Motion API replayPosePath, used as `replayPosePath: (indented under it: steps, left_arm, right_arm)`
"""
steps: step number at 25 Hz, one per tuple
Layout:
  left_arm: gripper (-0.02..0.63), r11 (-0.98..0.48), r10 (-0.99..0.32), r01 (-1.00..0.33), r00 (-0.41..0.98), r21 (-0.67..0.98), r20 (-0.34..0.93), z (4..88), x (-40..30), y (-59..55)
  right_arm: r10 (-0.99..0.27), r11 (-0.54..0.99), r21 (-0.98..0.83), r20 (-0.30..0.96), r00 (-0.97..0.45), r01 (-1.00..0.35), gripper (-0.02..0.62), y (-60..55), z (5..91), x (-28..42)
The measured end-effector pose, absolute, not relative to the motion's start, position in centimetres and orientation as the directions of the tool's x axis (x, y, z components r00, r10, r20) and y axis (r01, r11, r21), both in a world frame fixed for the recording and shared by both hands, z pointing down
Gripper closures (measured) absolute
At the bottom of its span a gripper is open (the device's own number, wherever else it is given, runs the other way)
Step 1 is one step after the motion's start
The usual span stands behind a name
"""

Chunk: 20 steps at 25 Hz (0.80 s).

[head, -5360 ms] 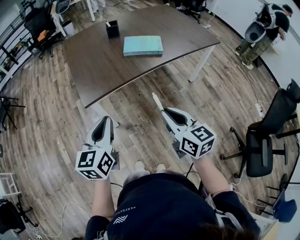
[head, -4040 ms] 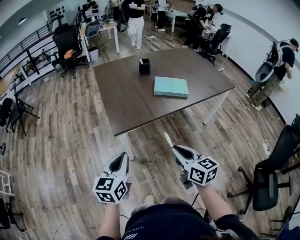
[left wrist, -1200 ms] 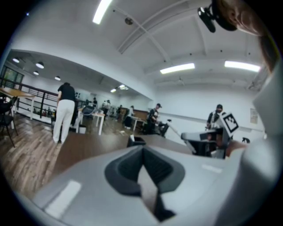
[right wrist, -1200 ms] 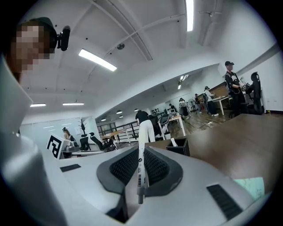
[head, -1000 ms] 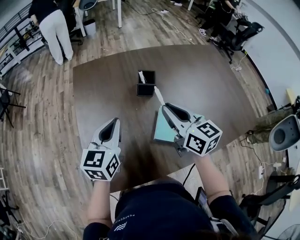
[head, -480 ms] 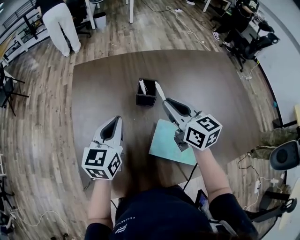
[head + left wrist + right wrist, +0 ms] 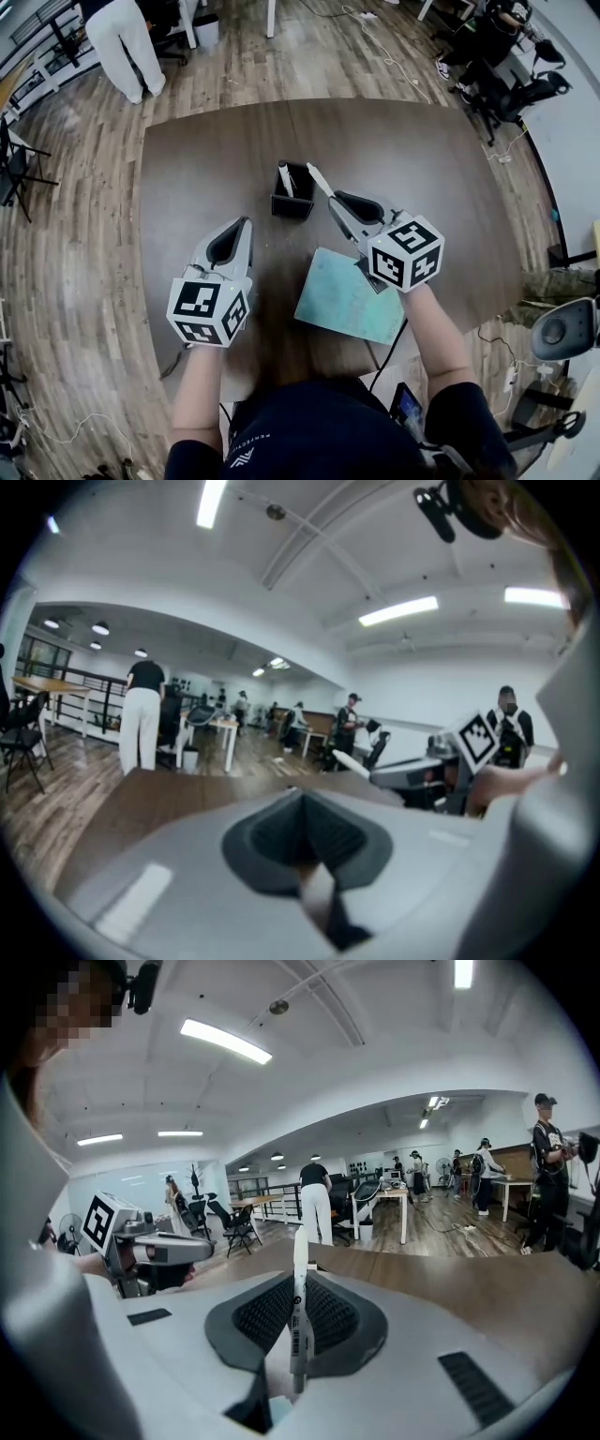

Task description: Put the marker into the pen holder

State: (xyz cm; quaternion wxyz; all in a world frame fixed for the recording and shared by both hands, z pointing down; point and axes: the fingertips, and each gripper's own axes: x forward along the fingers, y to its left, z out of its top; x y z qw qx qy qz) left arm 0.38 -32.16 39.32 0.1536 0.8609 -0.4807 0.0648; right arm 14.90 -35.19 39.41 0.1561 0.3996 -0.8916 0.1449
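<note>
Bright, even light from ceiling strips [image 7: 225, 1042] above the right tongs [image 7: 296, 1330]; edges bend strongly, corners go black.

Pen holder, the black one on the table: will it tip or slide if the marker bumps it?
Probably slides rather than tips: the pen holder looks squat, square and flat-based. Likely light, holding just one pen.

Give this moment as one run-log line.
right gripper: shut on marker | marker: tip beside pen holder rim, not inside | left gripper: shut, empty
</note>
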Motion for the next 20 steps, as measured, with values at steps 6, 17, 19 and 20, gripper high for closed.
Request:
replayPosePath:
  steps: [6,17,19,20]
  left_arm:
    - [0.600,-0.506,-0.795,-0.838,0.545,0.205,0.266,39.8,1.5,-34.0]
    - [0.600,-0.496,-0.787,-0.837,0.545,0.229,0.289,41.5,1.0,-35.7]
    - [0.600,-0.494,-0.786,-0.838,0.545,0.232,0.292,41.9,0.7,-36.0]
    - [0.600,-0.493,-0.786,-0.838,0.545,0.234,0.293,42.0,0.6,-36.1]
  right_arm:
    - [-0.597,0.709,-0.004,0.528,-0.603,-0.705,0.558,-36.3,41.1,14.7]
    - [-0.455,0.847,0.169,0.721,-0.524,-0.504,0.558,-37.6,43.9,13.1]
    - [-0.425,0.869,0.185,0.754,-0.501,-0.459,0.558,-37.6,44.5,12.9]
    - [-0.411,0.879,0.192,0.770,-0.488,-0.437,0.558,-37.7,44.7,12.8]
